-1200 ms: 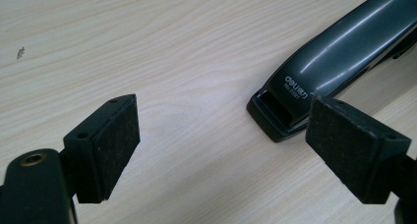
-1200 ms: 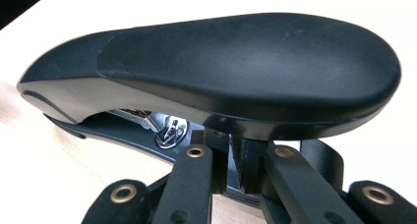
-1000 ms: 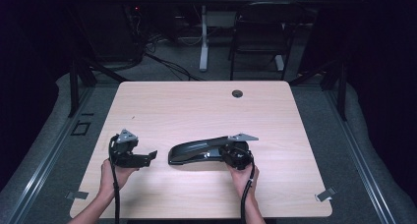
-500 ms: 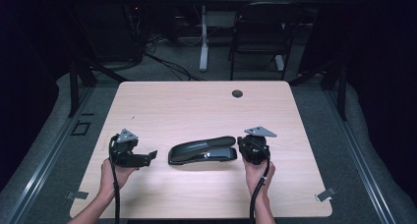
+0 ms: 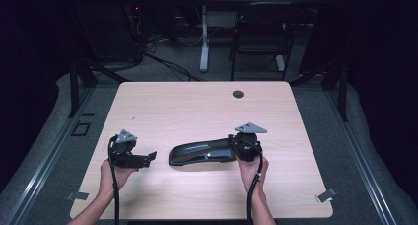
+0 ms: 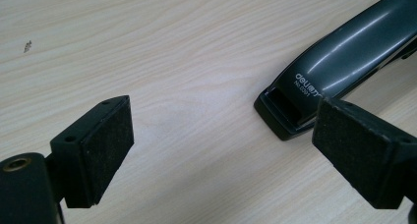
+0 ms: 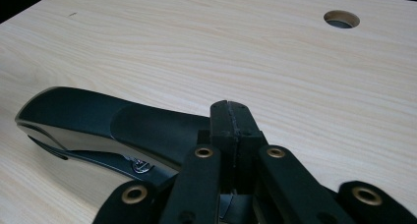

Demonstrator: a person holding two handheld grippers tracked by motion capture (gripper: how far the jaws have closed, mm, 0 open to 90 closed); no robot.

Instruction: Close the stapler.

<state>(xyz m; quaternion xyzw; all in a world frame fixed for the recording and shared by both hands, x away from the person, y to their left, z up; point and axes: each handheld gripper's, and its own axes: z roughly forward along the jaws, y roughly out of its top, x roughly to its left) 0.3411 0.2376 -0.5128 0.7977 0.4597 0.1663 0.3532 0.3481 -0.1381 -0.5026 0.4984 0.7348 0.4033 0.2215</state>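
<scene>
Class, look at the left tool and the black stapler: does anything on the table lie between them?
Nothing visible does. Bare wooden table lies between the open left tool and the near end of the stapler.

A pale wooden table (image 5: 162, 101) is carrying a black stapler (image 5: 199, 152), which is lying between the two tools; a round cable hole (image 5: 238, 93) is sitting beyond them.

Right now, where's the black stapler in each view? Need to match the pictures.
High view: stapler lies lower centre of the table, between the two grippers, long axis left to right.
Left gripper view: its front end comes in from the upper right, white lettering on top.
Right gripper view: its body runs from left to centre, behind the shut pads.
Shared landmark: the light wood table.
</scene>
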